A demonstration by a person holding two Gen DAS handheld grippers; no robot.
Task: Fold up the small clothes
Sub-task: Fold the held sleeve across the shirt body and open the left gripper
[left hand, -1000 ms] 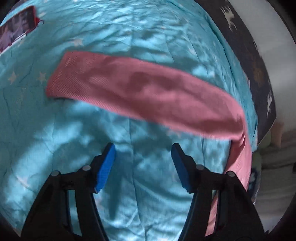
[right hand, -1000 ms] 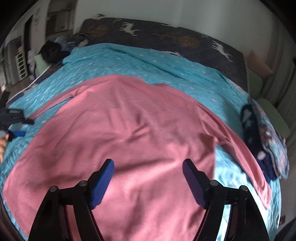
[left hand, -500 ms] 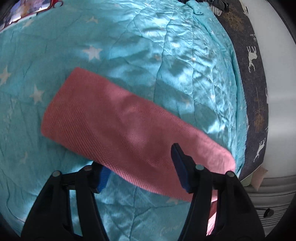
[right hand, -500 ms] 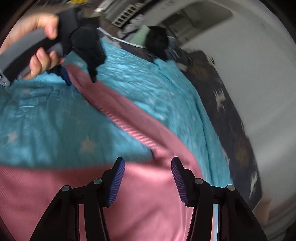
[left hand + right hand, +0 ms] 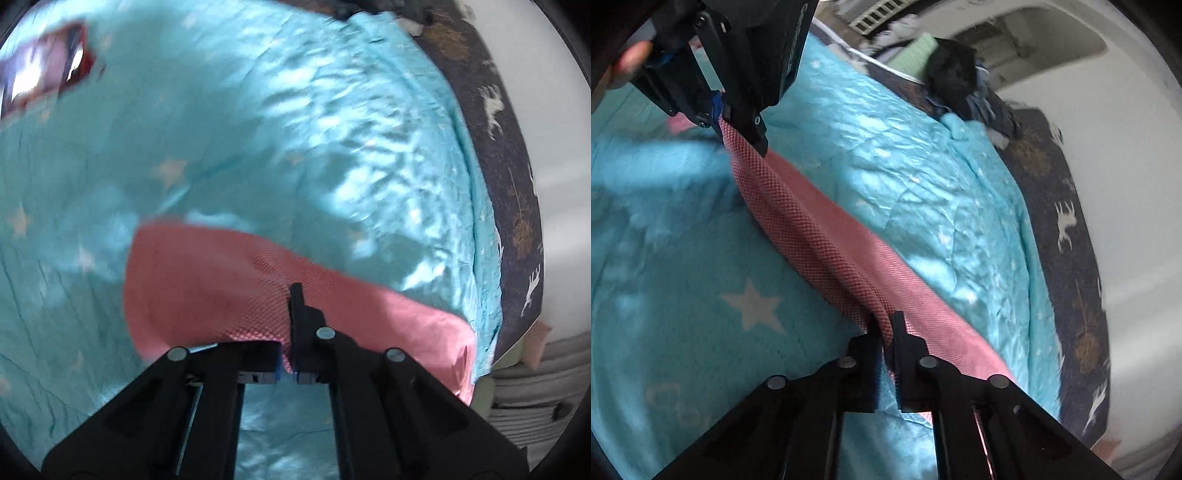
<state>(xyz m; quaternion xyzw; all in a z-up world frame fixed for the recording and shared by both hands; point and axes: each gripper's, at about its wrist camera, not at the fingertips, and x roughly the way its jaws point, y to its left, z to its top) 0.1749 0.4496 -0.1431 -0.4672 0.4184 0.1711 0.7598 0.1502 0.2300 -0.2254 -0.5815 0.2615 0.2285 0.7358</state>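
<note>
Both my grippers clamped on the pink sleeve (image 5: 827,236): left gripper (image 5: 290,325) near the cuff, right gripper (image 5: 886,332) further along, above the blue blanket (image 5: 923,166).

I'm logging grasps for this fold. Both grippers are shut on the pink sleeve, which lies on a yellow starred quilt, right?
Not quite: the quilt is turquoise with white stars, not yellow, as the right wrist view shows. The rest holds: the left gripper and the right gripper are both shut on the pink sleeve.

A pink waffle-textured garment (image 5: 827,236) lies on a turquoise quilt (image 5: 701,302) with white stars.
</note>
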